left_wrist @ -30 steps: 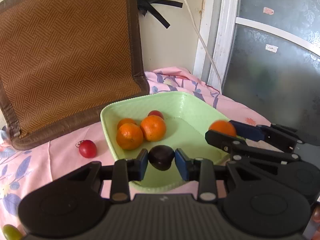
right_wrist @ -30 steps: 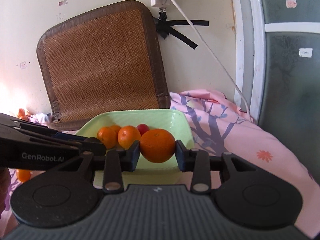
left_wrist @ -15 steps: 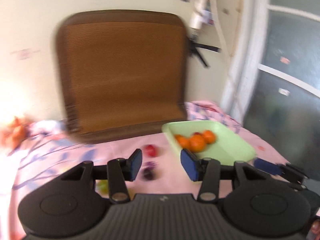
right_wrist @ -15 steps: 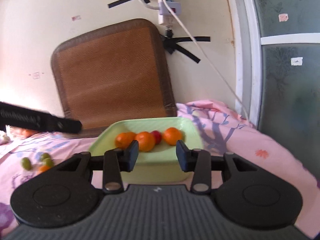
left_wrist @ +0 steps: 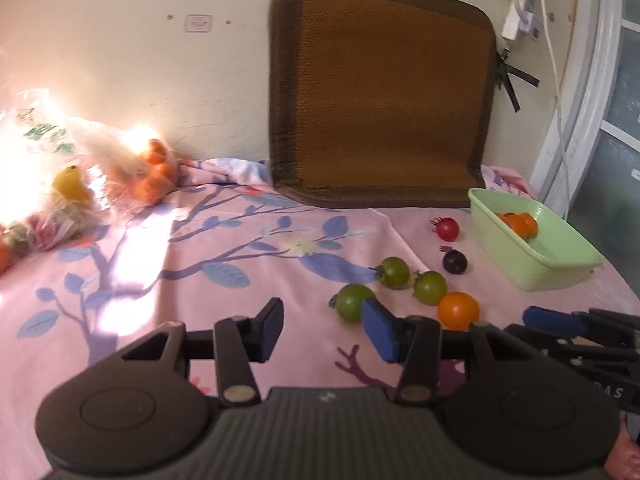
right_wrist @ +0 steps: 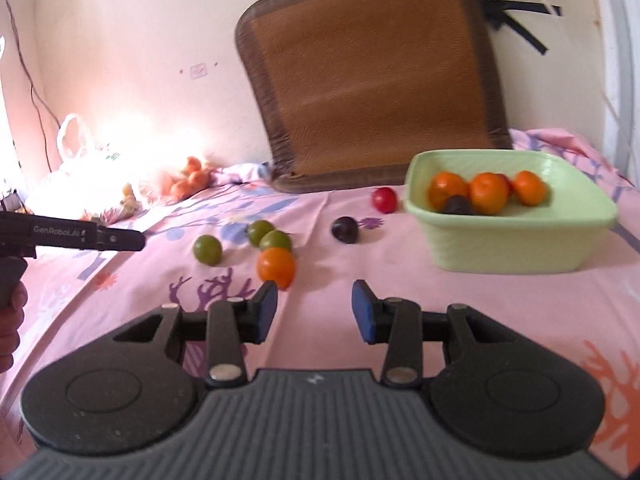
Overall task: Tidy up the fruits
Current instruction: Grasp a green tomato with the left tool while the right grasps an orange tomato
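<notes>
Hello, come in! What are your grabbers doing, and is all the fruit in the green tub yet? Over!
Left gripper open, empty. Right gripper open, empty. Green tub holds oranges; six fruits loose on the pink cloth, orange tomato nearest. Nothing blocking.

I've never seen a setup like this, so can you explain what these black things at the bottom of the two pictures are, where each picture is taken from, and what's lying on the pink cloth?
Each picture comes from a camera mounted on a handheld gripper, looking forward along its two fingers. One shows the left gripper, the other the right gripper. A person holds one in each hand. Both are open and hold nothing. On the cloth lie three green fruits, one orange, a dark plum and a red fruit. The green tub holds oranges and a dark fruit. Bags of fruit sit by the wall.
</notes>
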The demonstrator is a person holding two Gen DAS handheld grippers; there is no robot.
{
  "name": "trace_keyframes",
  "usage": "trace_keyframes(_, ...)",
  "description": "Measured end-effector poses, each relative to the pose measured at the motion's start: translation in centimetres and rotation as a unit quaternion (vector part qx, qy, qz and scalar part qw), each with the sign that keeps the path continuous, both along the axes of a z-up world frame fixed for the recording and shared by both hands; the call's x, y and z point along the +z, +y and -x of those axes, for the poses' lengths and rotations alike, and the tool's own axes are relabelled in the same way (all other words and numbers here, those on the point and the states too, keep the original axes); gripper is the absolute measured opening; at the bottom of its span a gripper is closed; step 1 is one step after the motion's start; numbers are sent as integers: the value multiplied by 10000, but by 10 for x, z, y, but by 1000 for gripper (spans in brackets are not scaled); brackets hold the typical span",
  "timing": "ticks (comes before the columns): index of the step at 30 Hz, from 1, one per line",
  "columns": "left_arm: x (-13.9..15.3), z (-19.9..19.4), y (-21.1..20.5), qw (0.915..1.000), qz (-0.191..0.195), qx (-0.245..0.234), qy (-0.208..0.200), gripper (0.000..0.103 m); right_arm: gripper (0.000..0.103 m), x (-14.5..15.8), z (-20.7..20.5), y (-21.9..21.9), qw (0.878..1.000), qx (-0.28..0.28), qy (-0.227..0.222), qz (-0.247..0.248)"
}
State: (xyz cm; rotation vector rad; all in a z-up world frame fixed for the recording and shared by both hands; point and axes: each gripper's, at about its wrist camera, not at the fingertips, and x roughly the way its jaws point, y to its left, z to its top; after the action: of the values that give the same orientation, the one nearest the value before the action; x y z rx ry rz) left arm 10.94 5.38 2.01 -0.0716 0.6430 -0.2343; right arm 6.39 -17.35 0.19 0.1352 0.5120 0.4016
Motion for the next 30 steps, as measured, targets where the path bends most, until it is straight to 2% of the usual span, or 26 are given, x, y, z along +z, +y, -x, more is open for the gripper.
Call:
trace_keyframes(5, -11, -24, -21, 9993, -53, -348, 127, 49, 44, -1, -14, 21, 9993, 199, 18, 330)
trace_keyframes(10, -23, -37, -24, 9989, -107, -381, 258, 47, 44, -3, -26, 35, 9979, 360, 58, 537)
trace_keyframes(14, -28, -39, -21, 9990, -121, -316, 283, 34, 44, -6, -37, 43, 9970, 425, 174, 630)
trace_keyframes(15, -28, -38, -21, 9990, -135, -317, 274, 33, 43, -7, -39, 44, 9967, 441, 221, 643)
trace_keyframes(17, -27, -35, -24, 9989, -139, -338, 290, 32, 31, -8, -40, 45, 9963, 442, 248, 690)
trace_keyframes(20, -22, -21, -33, 9985, -37, -464, 287, 32, 31, -6, -33, 43, 9966, 403, 186, 700)
trace_keyframes(24, -13, 8, -58, 9967, 30, -796, 176, 32, 31, -3, -11, 24, 9986, 172, 170, 472)
trace_keyframes(30, -14, 48, -115, 9882, -23, -1524, 163, 32, 31, -4, 42, -33, 9969, -731, 146, 260)
